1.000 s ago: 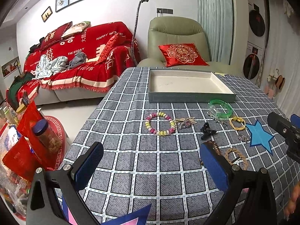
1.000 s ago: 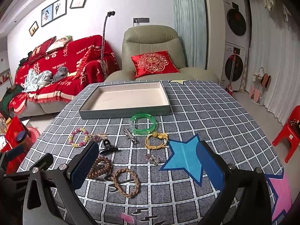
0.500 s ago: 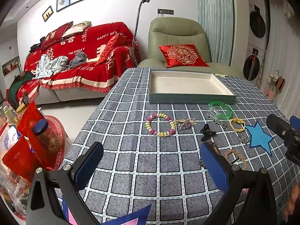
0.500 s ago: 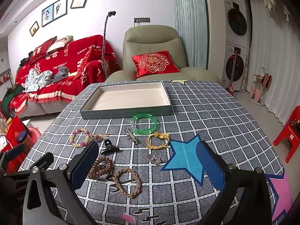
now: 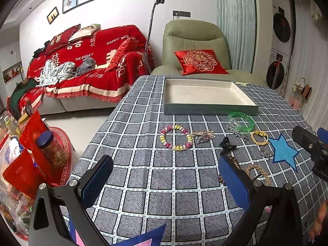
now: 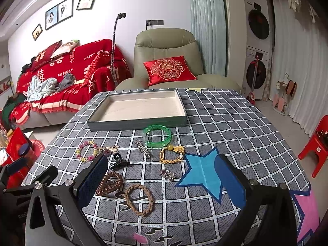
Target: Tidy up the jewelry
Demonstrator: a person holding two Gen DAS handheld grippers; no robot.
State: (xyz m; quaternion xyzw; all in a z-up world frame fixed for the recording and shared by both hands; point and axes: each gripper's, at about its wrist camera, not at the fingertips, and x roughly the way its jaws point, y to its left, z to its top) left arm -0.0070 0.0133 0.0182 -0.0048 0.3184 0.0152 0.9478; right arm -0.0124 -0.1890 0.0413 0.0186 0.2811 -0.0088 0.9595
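Nothing is sorted yet: your shallow grey tray [image 6: 141, 121], upper centre, sits empty; green bangle [image 6: 157, 135] and the rest wait below. Left gripper [image 5: 164, 182] and right gripper [image 6: 162, 182] gape, holding nothing.

Bare tablecloth [image 5: 164, 184] ahead (jewelry [image 6: 127, 176] crowds right); tray [image 6: 139, 106] holds nothing.

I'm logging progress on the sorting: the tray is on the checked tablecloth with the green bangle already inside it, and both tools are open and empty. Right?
Not quite. The green bangle is not inside the tray; the right wrist view shows it lying on the tablecloth just in front of the tray's near wall, and the tray holds nothing. The rest stands: the left tool and right tool are both open and empty.
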